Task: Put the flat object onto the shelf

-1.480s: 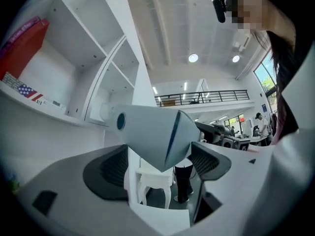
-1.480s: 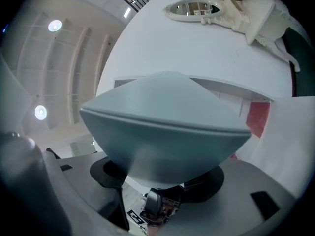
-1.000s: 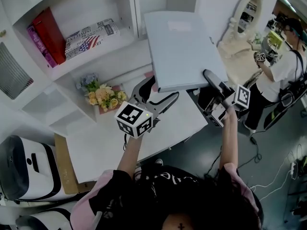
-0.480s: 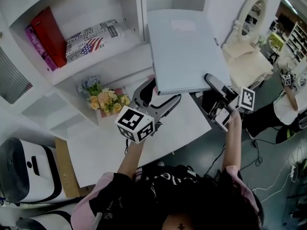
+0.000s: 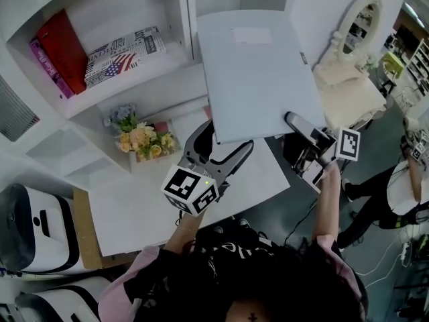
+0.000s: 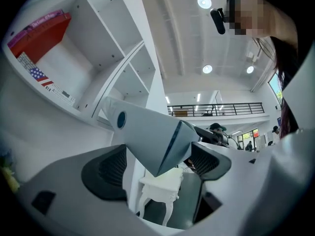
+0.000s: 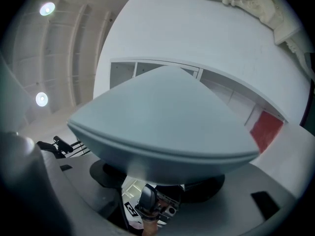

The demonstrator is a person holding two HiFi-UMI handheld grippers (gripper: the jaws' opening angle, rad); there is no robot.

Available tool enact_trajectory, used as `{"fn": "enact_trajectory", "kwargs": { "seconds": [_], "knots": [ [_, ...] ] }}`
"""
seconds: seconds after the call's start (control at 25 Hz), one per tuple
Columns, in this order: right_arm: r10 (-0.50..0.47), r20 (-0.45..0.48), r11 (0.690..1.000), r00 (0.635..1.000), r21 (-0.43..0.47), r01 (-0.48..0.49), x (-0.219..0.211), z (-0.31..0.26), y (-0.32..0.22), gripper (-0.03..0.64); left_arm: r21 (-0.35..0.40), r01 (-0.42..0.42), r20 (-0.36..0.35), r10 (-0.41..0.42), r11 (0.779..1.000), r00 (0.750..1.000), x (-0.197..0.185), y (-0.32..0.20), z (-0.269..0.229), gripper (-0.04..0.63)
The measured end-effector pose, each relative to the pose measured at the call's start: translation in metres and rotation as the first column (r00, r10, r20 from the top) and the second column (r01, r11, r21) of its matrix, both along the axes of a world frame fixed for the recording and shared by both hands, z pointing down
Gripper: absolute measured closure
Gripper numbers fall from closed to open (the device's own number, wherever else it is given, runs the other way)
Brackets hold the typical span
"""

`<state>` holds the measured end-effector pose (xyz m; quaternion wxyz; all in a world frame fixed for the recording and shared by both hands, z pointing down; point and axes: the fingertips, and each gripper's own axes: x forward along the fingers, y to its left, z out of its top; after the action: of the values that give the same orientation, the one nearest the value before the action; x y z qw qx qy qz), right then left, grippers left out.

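Observation:
A flat pale grey-blue folder (image 5: 258, 72) is held up in the air, its far edge at the white shelf unit (image 5: 177, 25). My right gripper (image 5: 299, 129) is shut on the folder's near right edge; in the right gripper view the folder (image 7: 167, 122) fills the space over that gripper (image 7: 157, 177). My left gripper (image 5: 216, 147) stands open beneath the near left corner. In the left gripper view the folder's corner (image 6: 147, 136) pokes between the wide-apart jaws of my left gripper (image 6: 160, 164), close to the right pad (image 6: 209, 161).
The left shelf compartment holds a red book (image 5: 64, 49) and a newsprint-patterned box (image 5: 124, 52). A flower bunch (image 5: 142, 138) sits on the white table (image 5: 134, 206) below. A white appliance (image 5: 33, 223) stands far left, a mirrored vanity (image 5: 355, 25) and another person (image 5: 409, 193) at right.
The folder, held by my right gripper, has shifted up and slightly left toward the shelf. My left gripper has stayed open and hardly moved.

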<state>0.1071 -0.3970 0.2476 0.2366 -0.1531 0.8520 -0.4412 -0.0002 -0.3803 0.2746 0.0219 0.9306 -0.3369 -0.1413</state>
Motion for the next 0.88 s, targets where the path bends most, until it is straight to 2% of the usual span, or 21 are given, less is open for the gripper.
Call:
{"fn": "enact_trajectory", "kwargs": {
  "seconds": [0.28,0.48,0.6,0.76,0.88],
  "knots": [
    [-0.091,-0.007,0.996,0.996,0.010,0.091,0.024,-0.001,-0.002,0.325,0.004,0.099,-0.014,-0.099,0.995,0.995,0.025,0.006,-0.002,0.181],
    [-0.148,0.085,0.986,0.985,-0.060,0.153,0.035,0.001,-0.018,0.324,0.028,0.162,-0.055,-0.161,0.986,0.985,0.034,0.004,-0.014,0.181],
    [-0.157,0.116,0.980,0.981,-0.103,0.169,0.036,0.005,-0.033,0.322,0.025,0.184,-0.021,-0.184,0.983,0.983,0.037,-0.007,-0.012,0.181],
    [-0.160,0.120,0.981,0.980,-0.092,0.172,0.032,0.008,-0.051,0.319,0.040,0.252,0.024,-0.254,0.967,0.967,0.033,-0.027,-0.006,0.181],
    [-0.138,0.151,0.984,0.979,-0.087,0.152,0.036,0.004,-0.067,0.319,0.046,0.282,0.016,-0.283,0.958,0.959,0.036,-0.041,-0.009,0.181]
  ]
}}
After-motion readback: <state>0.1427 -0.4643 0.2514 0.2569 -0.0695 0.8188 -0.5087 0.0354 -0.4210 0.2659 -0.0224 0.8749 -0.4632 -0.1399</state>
